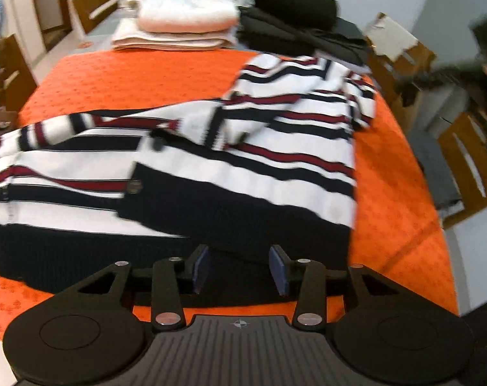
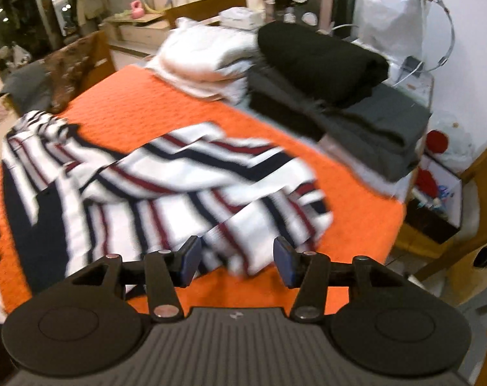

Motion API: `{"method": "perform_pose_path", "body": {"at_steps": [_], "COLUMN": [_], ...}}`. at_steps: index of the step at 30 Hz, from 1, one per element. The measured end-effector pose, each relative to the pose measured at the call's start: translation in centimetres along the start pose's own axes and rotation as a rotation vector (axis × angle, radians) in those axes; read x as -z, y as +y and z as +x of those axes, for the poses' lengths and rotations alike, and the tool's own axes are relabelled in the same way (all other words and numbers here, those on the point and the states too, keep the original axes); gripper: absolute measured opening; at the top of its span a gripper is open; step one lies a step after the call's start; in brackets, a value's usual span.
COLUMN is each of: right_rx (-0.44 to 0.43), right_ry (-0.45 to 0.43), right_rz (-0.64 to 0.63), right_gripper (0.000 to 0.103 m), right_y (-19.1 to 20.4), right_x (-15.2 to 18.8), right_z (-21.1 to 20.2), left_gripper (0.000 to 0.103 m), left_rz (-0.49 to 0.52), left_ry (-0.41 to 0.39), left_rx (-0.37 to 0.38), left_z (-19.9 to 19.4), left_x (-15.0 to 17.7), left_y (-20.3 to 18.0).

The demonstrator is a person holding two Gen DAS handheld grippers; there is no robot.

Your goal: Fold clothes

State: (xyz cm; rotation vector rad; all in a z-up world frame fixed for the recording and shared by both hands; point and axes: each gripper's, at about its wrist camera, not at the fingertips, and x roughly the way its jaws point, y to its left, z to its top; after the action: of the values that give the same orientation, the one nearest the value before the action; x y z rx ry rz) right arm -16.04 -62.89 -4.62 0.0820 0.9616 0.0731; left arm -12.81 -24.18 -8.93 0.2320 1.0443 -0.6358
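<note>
While both pictures are smeared with blur, the main thing is plain: a striped sweater (image 1: 185, 173) — white with navy and dark red bands and a broad navy hem — lies spread and partly bunched on an orange cloth (image 1: 121, 80) covering the table.

In the left wrist view, a striped sleeve runs off the left edge, the body fills the middle, and a rumpled fold of it reaches toward the far right corner of the cloth. The left gripper (image 1: 240, 270) hangs over the navy hem at the near edge, its blue pads (image 1: 201, 265) standing apart with nothing pinched between them; whether they brush the knit I cannot tell. Behind the sweater, a folded white stack (image 1: 179, 22) sits at the far left of the table and a pile of black and dark grey folded clothes (image 1: 295, 22) just beside it to the right. Wooden chairs (image 1: 468, 167) stand along the right side.

In the right wrist view, the sweater stretches from the left edge of the cloth to its middle, its crumpled near end lying just ahead of the right gripper (image 2: 237, 263). That claw is released too — pads parted, empty, above the orange cloth. Farther back, the white stack is left of the dark pile, which overhangs the far right of the table.
</note>
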Motion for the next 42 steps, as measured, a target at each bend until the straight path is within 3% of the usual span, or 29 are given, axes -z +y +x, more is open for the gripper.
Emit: {"method": "perform_pose_path", "body": {"at_steps": [7, 11, 19, 29, 30, 32, 33, 34, 36, 42], "right_rx": [-0.051, -0.084, -0.053, 0.030, 0.052, 0.106, 0.125, 0.141, 0.156, 0.205], "right_ry": [-0.032, -0.051, -0.045, 0.052, 0.059, 0.054, 0.049, 0.043, 0.025, -0.064], "right_rz": [0.044, 0.127, 0.176, 0.032, 0.005, -0.040, -0.043, -0.042, -0.004, 0.051], "right_gripper": [0.056, 0.055, 0.055, 0.054, 0.051, 0.035, 0.018, 0.003, 0.003, 0.003], "right_y": [6.3, 9.9, 17.9, 25.4, 26.0, 26.8, 26.8, 26.7, 26.4, 26.1], "right_x": [4.5, 6.7, 9.3, 9.9, 10.1, 10.3, 10.4, 10.5, 10.7, 11.1], "right_z": [-1.1, -0.4, 2.3, 7.9, 8.3, 8.6, 8.4, 8.2, 7.5, 2.9], "left_gripper": [0.048, 0.048, 0.051, 0.050, 0.050, 0.050, 0.046, 0.029, 0.008, 0.007], "left_rz": [-0.054, -0.070, 0.042, 0.118, 0.127, 0.148, 0.162, 0.179, 0.189, 0.183], "left_ry": [-0.030, -0.026, 0.003, 0.013, 0.013, 0.007, 0.001, -0.003, -0.003, -0.077], "left_rx": [-0.076, -0.084, -0.042, 0.038, 0.045, 0.062, 0.066, 0.074, 0.088, 0.145], "left_z": [0.9, 2.1, 5.2, 8.9, 9.2, 9.4, 9.4, 9.3, 9.0, 4.7], "left_x": [-0.7, -1.2, -2.5, -4.1, -4.1, -3.9, -3.8, -3.7, -3.5, -3.4], "left_y": [4.8, 7.3, 10.0, 11.2, 11.2, 10.9, 10.8, 10.6, 10.3, 8.7]}}
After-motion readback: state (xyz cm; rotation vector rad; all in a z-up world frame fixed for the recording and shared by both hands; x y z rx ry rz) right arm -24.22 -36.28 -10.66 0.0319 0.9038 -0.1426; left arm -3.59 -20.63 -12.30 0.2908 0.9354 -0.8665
